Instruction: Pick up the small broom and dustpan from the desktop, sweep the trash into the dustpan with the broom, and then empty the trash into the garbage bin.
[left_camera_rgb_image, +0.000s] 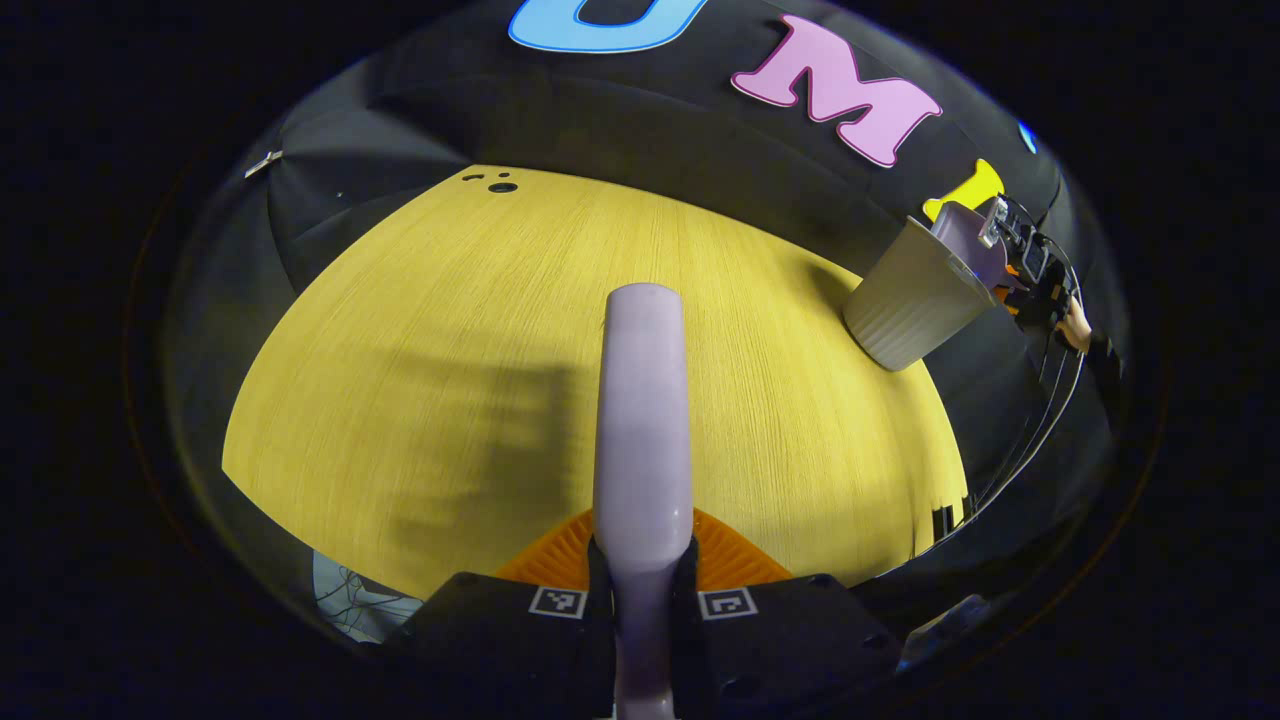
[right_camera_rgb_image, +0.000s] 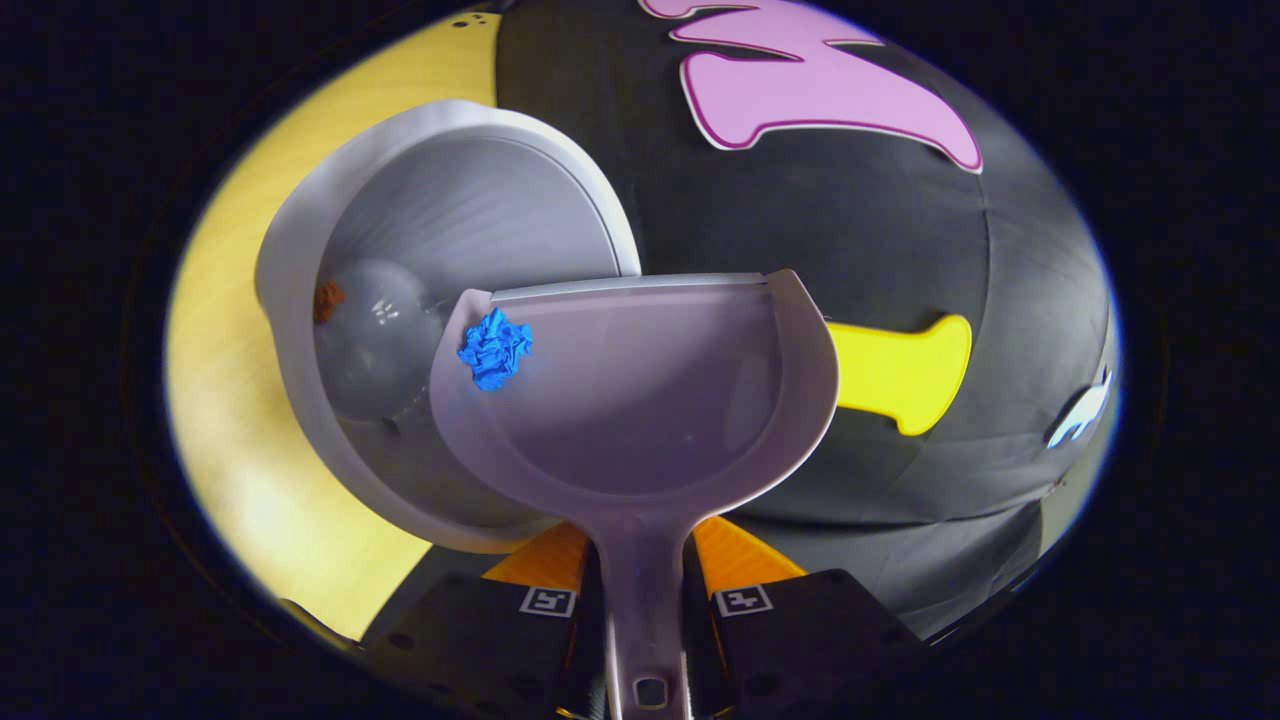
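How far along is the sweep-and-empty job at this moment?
Done: both tools are picked up and the sweeping looks finished; an orange scrap already lies in the bin. In hand: the right gripper holds the dustpan at the bin's mouth, the left gripper holds the broom handle. Left: tipping out the blue paper wad.

The right gripper (right_camera_rgb_image: 640, 600) clamps the handle of the dustpan (right_camera_rgb_image: 640, 400), which is over the open bin (right_camera_rgb_image: 300, 400). A blue crumpled scrap (right_camera_rgb_image: 495, 348) lies in the pan's left corner. An orange bit (right_camera_rgb_image: 328, 297) is inside the bin.
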